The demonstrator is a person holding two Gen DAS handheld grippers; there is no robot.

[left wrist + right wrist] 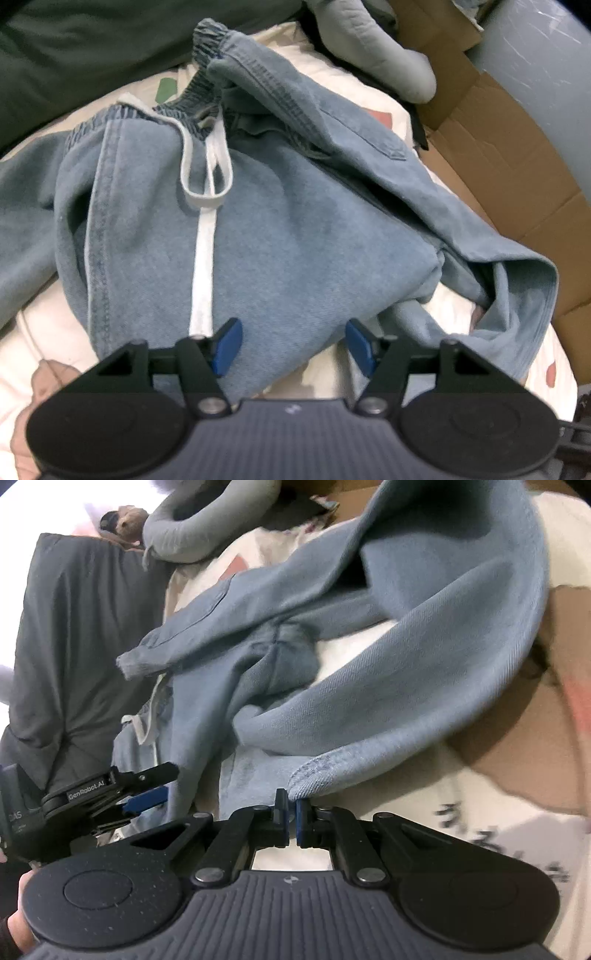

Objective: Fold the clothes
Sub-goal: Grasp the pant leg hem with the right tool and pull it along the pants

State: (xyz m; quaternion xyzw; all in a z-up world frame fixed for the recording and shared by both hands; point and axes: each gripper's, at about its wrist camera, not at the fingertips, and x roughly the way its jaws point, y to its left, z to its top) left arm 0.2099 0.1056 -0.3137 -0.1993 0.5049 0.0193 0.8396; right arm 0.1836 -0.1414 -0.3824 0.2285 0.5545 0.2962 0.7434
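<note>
Light blue denim pants (295,236) with an elastic waistband and a white drawstring (203,258) lie crumpled on a white printed bed cover (48,332). My left gripper (293,345) is open, its blue pads on either side of the near edge of the pants. It also shows in the right wrist view (147,786) at the left. My right gripper (291,812) is shut on the hem of a pant leg (317,775), which lifts up and away across the view.
A dark green cushion (74,55) lies at the back left. A grey garment (388,62) lies beyond the pants. Flattened cardboard (498,155) lies to the right of the bed cover.
</note>
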